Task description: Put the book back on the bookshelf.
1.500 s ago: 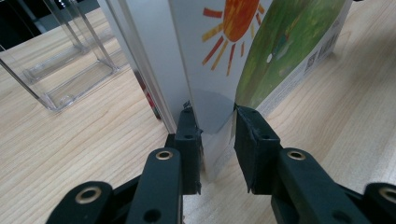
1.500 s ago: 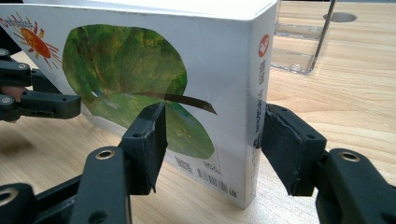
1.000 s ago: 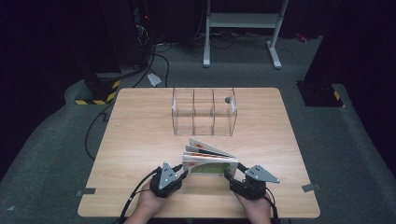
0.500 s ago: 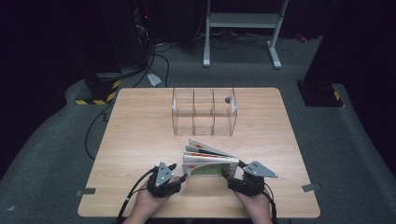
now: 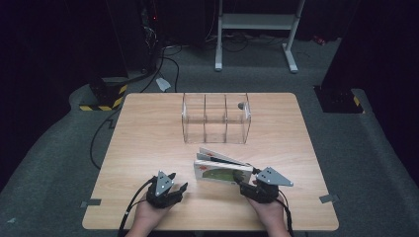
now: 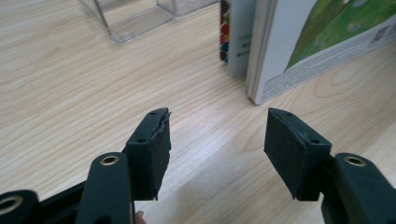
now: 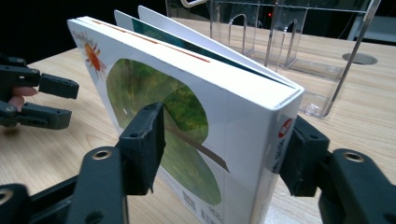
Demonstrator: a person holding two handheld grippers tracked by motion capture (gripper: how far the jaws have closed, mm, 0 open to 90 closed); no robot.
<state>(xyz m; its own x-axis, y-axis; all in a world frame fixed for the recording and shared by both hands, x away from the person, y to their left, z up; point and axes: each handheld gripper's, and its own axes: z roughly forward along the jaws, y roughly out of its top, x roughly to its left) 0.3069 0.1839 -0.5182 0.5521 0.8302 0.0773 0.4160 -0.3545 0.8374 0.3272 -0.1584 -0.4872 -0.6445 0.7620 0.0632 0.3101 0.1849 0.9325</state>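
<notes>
Dark floor around the worktop (image 5: 148,143): your left hand-held gripper (image 5: 174,190) has let go.
Its jaws have just opened, empty, left of the book (image 5: 222,172); your right hand-held gripper (image 5: 245,183), just closing, clamps the upright book's spine end before the clear organizer (image 5: 216,118).

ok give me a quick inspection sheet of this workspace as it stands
surface: wooden table, bare apart from the items below
job's things: stack of picture books standing on edge near the front; clear three-compartment organizer behind them, apart from the books
clutter: nothing seen
grippers: right hand-held gripper clamps the books' spine end, its jaws having just been closing; left hand-held gripper open with nothing between the pads, off the books, its jaws having just been opening
cables: black cable trails from the left hand-held gripper off the front edge
surroundings: grey carpet, hazard-striped block, white stand behind
</notes>
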